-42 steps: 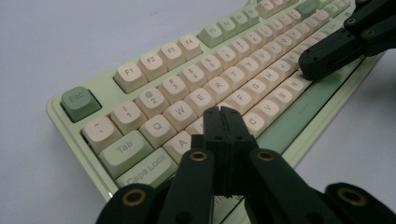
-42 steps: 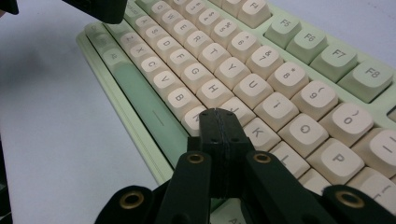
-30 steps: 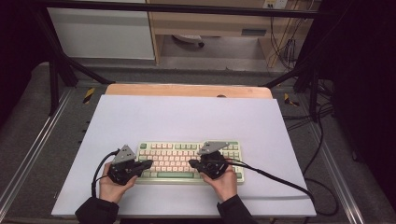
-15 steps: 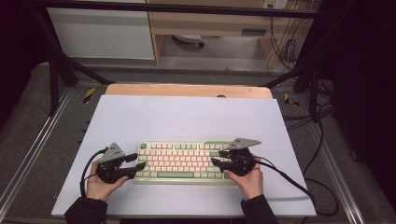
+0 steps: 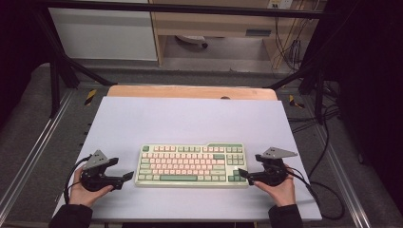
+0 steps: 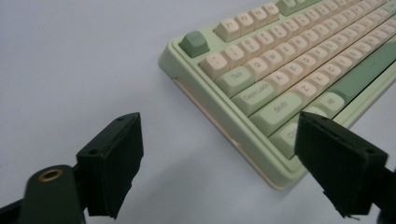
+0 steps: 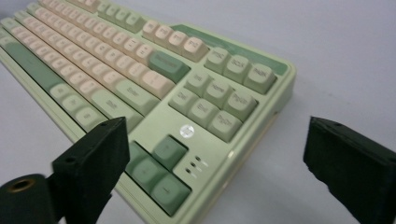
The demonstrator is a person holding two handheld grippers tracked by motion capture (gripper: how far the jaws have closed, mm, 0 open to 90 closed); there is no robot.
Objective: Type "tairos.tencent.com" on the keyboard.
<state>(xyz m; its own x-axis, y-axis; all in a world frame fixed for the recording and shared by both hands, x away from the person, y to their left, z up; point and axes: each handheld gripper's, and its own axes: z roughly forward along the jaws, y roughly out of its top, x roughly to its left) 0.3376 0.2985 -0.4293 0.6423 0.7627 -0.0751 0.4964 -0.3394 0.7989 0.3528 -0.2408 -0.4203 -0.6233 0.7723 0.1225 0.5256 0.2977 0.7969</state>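
Keyboard (image 5: pixel 191 165) is a pale green one with pink-cream and green keycaps, sitting flat on the white table top (image 5: pixel 190 118), closer to the near edge than the far one and roughly centred between the left and right edges. Its long side runs parallel to the near edge.

Left gripper (image 5: pixel 127 176) is off the keyboard's left end, near the table's near-left corner, held in the person's left hand (image 5: pixel 85 192). Its jaws have just been opening and now stand wide apart with nothing between them. In the left gripper view the gripper (image 6: pixel 219 163) looks at the keyboard's (image 6: pixel 280 79) near-left corner, and the board sits just ahead of the jaws, not touched.

Right gripper (image 5: pixel 241 174) is at the right end, in the right hand (image 5: pixel 280 190). Same deal: jaws just been opening, now spread wide, gripping nothing. In the right gripper view the gripper (image 7: pixel 215 158) has the keyboard's (image 7: pixel 154 79) arrow-key corner in front of the gap, and the pads aren't pressing on it.

Cables trail off both grippers toward the near edge.
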